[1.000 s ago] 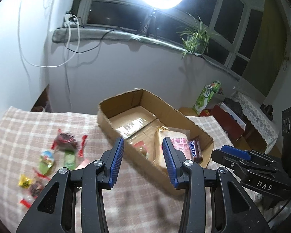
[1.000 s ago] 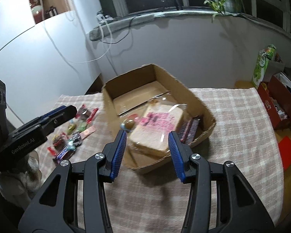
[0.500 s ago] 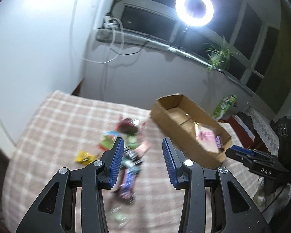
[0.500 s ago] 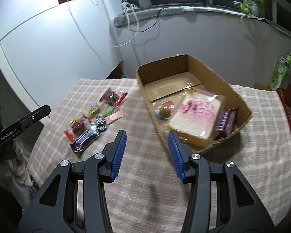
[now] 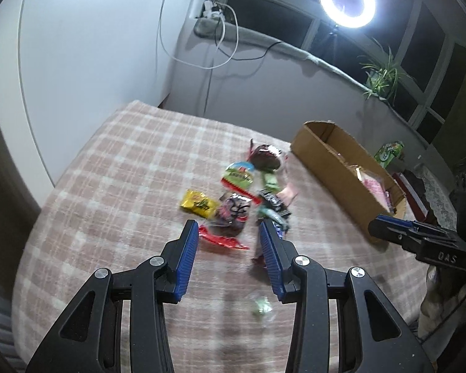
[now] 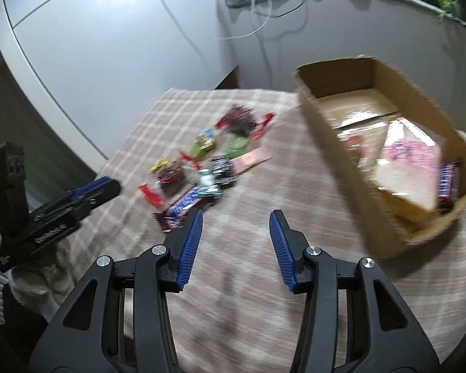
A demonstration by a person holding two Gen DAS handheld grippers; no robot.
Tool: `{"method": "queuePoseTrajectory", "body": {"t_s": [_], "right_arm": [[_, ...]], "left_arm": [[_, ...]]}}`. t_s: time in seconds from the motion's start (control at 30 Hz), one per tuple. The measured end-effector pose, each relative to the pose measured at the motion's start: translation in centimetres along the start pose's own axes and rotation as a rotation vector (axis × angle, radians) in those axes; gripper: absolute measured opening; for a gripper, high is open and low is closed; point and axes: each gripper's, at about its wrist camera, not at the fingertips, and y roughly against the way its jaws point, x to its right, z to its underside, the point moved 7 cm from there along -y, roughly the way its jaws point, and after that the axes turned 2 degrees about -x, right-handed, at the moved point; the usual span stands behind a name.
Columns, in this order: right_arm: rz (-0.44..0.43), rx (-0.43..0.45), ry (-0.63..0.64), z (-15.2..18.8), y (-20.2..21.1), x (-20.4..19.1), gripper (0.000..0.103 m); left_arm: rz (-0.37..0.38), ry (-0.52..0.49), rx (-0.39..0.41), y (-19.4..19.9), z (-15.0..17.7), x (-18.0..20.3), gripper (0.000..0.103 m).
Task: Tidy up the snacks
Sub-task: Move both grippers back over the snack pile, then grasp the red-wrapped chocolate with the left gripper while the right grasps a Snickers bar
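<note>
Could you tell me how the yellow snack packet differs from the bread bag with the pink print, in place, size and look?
The yellow snack packet lies loose on the checked tablecloth among the other sweets; the bread bag sits inside the cardboard box. The packet is far smaller than the bag. The packet is opaque yellow, while the bag is clear plastic with pink lettering over pale bread. Neither is held by a gripper.

Loose wrapped snacks [image 5: 242, 192] clustered on checked cloth; cardboard box [image 6: 385, 168] beside, holding bread pack, chocolate bar.
</note>
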Motion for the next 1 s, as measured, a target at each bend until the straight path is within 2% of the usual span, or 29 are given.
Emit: {"method": "queuePoseTrajectory", "body": {"t_s": [0.33,0.57,0.8,1.0], "right_arm": [[-0.105,-0.119,-0.137,-0.6,-5.7,-1.7,0.047],[-0.116,-0.178,-0.178,-1.0,-8.5,-2.2,0.047],[-0.087,-0.207,-0.157,-1.4,-10.3,-2.4,0.042],[-0.052,-0.217,-0.068,-1.6,-10.3,-2.5,0.037]], "left_arm": [[0.026,-0.043,-0.044,-2.2,-0.1,-0.5,0.04],[0.033,-0.078,-0.072,-3.7,-0.4,-0.5,0.04],[0.043,-0.104,-0.102,-5.0,-0.5,-0.6,0.04],[0.05,-0.125,-0.122,-5.8,-0.4,-0.4,0.04]]}}
